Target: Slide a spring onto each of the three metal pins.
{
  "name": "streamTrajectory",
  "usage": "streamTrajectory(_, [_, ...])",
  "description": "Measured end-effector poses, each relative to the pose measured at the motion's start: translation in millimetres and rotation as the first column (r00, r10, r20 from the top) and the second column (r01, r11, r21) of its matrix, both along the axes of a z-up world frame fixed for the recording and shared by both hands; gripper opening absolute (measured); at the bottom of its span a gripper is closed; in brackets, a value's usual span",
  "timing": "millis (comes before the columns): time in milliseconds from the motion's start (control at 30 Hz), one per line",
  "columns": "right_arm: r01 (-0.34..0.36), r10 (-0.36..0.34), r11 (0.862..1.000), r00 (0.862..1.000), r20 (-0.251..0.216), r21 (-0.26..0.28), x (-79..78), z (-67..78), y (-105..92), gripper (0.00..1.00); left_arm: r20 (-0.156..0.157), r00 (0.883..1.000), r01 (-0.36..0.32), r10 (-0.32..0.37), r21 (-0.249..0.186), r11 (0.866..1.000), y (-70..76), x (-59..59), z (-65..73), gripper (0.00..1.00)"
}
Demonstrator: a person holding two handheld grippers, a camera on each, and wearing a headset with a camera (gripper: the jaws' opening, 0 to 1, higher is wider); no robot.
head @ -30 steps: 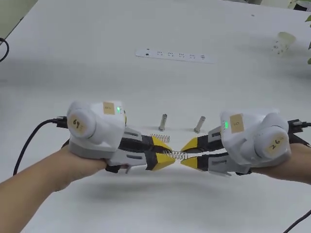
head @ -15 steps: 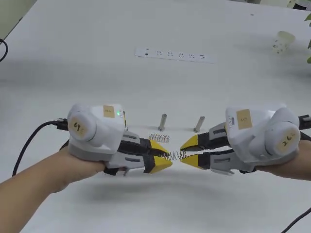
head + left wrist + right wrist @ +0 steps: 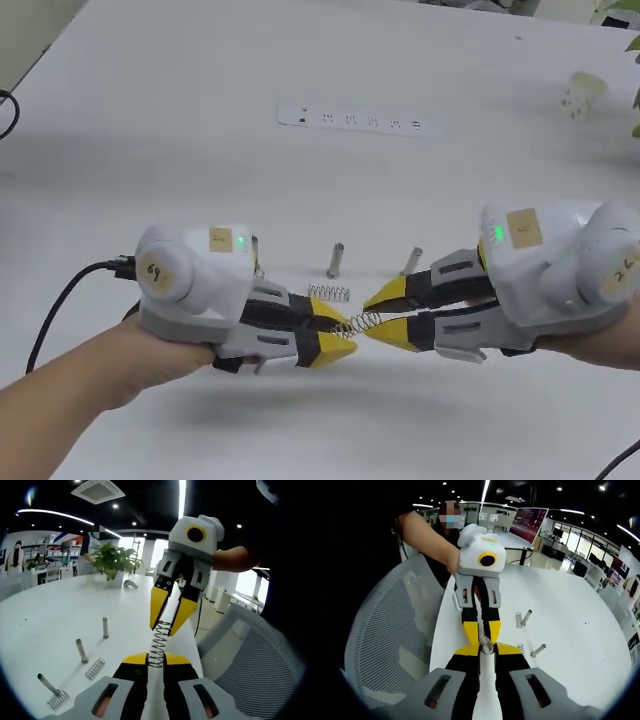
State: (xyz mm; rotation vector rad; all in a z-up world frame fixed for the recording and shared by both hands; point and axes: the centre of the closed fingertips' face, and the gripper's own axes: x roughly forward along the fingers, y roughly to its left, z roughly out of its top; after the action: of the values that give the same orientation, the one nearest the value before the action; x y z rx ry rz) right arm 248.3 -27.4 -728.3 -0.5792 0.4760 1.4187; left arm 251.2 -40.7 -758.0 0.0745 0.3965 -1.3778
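Observation:
A small steel spring (image 3: 357,322) hangs in the air between both grippers, above the white table (image 3: 200,150). My left gripper (image 3: 348,328) is shut on one end of it, and my right gripper (image 3: 367,318) pinches the other end. In the left gripper view the spring (image 3: 159,642) runs from my own jaws up to the right gripper (image 3: 163,628). Three metal pins (image 3: 105,627) (image 3: 81,650) (image 3: 47,684) stand upright on the table, all bare. One loose spring (image 3: 95,668) lies beside the middle pin, another spring (image 3: 57,700) at the nearest pin's foot.
A white power strip (image 3: 358,121) lies farther back on the table, and a paper cup (image 3: 580,90) stands at the far right. The left gripper's black cable (image 3: 60,300) trails off to the left. A mesh chair (image 3: 385,630) stands at the table's near edge.
The right gripper has risen a little and edged left, tilting down toward the left gripper. The spring stays held between the two. The left gripper has barely moved.

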Motion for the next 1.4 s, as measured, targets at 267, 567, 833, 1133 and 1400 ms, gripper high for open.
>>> streamTrajectory(267, [-0.011,0.011,0.998,1.000,-0.009,0.062,-3.3,7.1,17.0,0.08,0.022,1.000,0.007,-0.007,0.024,1.000,-3.5,-1.9,-1.8,0.03])
streamTrajectory(567, [-0.008,0.005,0.993,1.000,0.030,0.119,-5.6,11.3,24.2,0.08,0.029,1.000,-0.003,0.002,0.032,0.999,-2.4,-2.1,-0.9,0.03])
streamTrajectory(833, [0.009,-0.013,0.988,1.000,0.026,0.152,-9.2,9.3,25.3,0.08,0.038,0.999,0.007,-0.009,0.051,0.999,-2.2,-4.6,-4.0,0.03])
streamTrajectory(1133, [0.014,-0.021,0.985,0.999,0.036,0.171,-7.0,12.4,29.2,0.07,0.045,0.999,0.007,-0.009,0.041,0.999,-5.3,-6.1,-1.2,0.02])
streamTrajectory(1400, [0.012,-0.020,0.984,0.999,0.039,0.175,-7.1,12.2,30.9,0.08,0.051,0.999,0.007,-0.010,0.048,0.999,-2.2,-6.5,-1.7,0.02])
